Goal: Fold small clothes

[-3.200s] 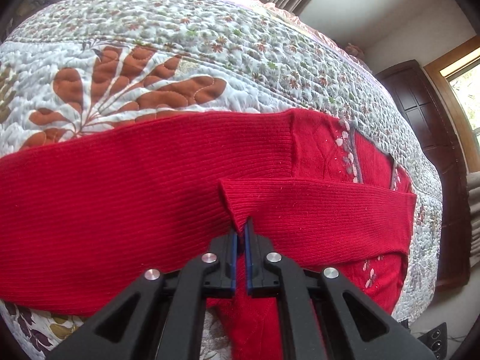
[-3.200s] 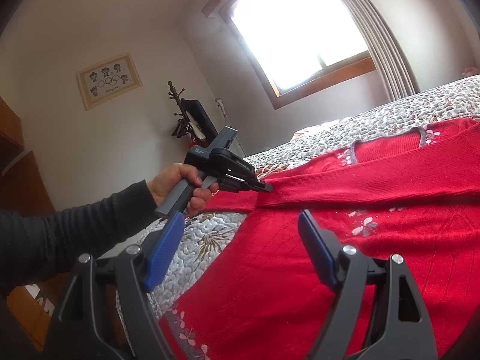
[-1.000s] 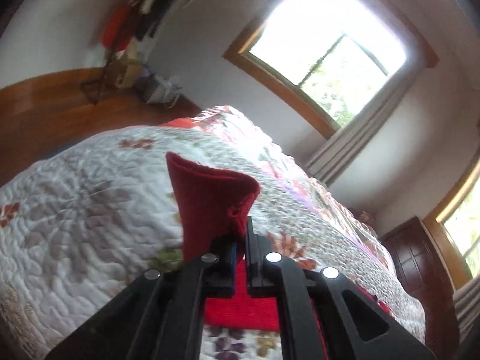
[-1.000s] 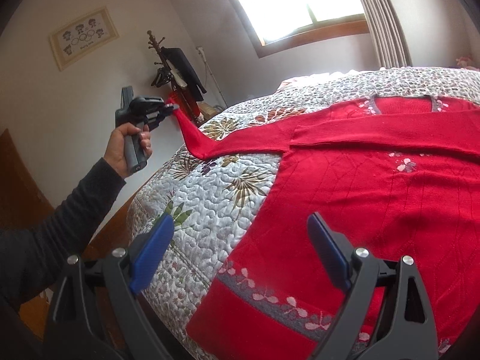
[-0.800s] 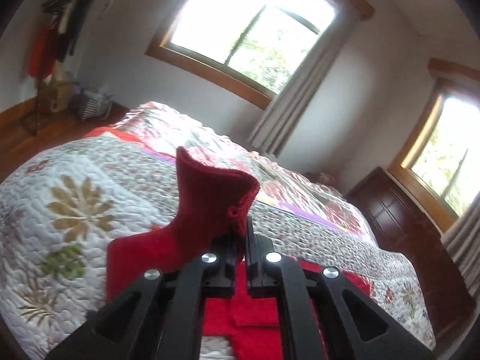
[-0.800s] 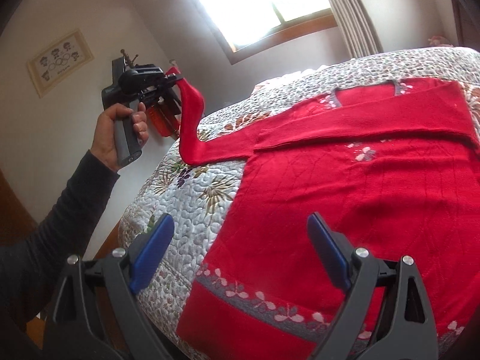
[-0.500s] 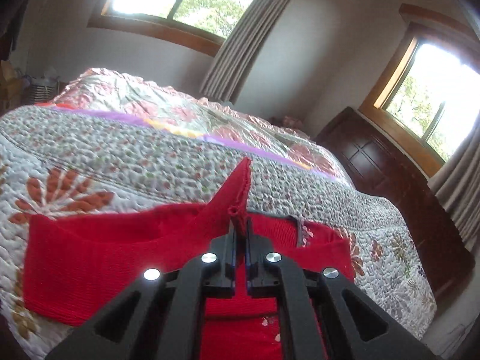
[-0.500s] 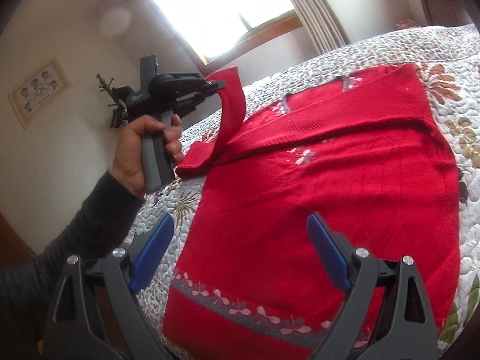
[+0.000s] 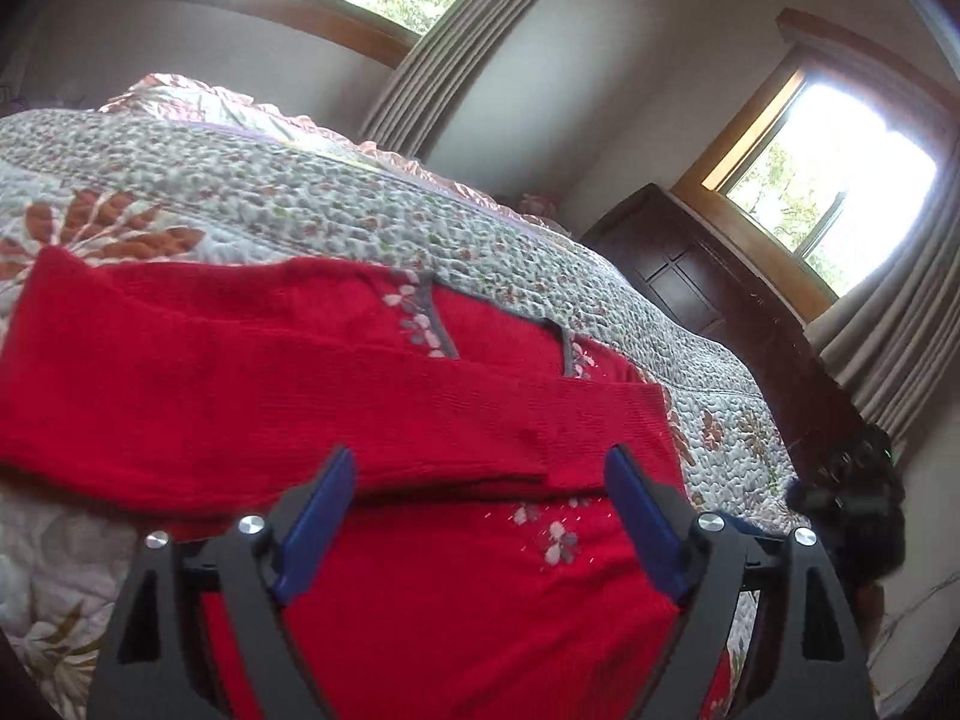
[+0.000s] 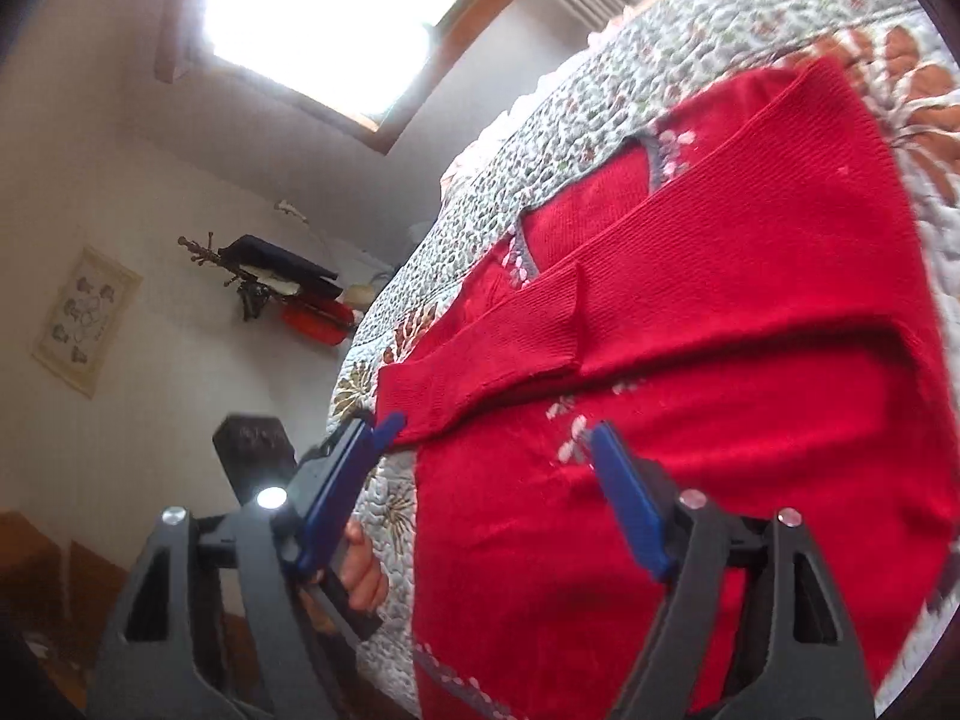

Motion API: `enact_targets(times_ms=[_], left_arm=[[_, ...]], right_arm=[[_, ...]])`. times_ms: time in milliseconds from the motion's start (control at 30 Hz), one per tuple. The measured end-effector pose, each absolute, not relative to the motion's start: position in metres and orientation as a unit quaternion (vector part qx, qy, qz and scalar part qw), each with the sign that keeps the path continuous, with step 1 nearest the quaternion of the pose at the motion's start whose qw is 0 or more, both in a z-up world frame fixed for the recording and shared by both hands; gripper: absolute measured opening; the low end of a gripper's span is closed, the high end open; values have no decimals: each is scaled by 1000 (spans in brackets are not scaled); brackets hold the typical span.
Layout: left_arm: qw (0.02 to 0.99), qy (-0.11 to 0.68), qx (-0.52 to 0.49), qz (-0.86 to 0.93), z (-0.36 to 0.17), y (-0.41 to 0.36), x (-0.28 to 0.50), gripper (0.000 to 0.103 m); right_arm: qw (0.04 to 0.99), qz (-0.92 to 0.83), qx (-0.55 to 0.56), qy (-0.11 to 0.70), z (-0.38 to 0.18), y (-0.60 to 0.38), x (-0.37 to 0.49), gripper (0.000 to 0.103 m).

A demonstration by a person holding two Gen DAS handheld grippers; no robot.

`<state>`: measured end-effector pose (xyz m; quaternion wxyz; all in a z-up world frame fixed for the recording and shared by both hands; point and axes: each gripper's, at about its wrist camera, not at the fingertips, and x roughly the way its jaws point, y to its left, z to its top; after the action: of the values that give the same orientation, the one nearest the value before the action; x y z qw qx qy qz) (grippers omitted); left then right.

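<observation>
I am holding both claws open, left (image 9: 477,501) and right (image 10: 489,450), over the sweater (image 9: 420,600); the stacked sleeves (image 9: 270,396) risk slipping when I fold next.

Ribbed matt red knit sweater (image 9: 252,384), puckered quilted cotton bedspread (image 9: 288,204), matt black plastic claw (image 9: 480,510) arms, shiny metal screws, dark polished wood cabinet (image 9: 690,264)

Each hand-held gripper, left (image 9: 477,507) and right (image 10: 498,468), is matte black plastic with triangular cut-outs, silver screw heads and blue pads (image 9: 315,519) inside its fingers.
</observation>
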<state>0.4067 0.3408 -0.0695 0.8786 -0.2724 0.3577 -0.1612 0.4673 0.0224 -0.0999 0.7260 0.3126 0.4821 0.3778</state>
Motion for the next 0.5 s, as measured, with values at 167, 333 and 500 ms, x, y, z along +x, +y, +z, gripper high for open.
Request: enact_targets(times_ms=[167,333,500], left_arm=[[874,370,-281,-144,-93,387,353,86],[870,356,-302,-161,-120,408,326,89],[869,327,-321,-189,-136,410,322,89]], right_arm=[[701,328,298,558,-135,69,543,59],[705,289,265,591,-155,95,568,59],[694,300,275,594,-160,111,576,60]])
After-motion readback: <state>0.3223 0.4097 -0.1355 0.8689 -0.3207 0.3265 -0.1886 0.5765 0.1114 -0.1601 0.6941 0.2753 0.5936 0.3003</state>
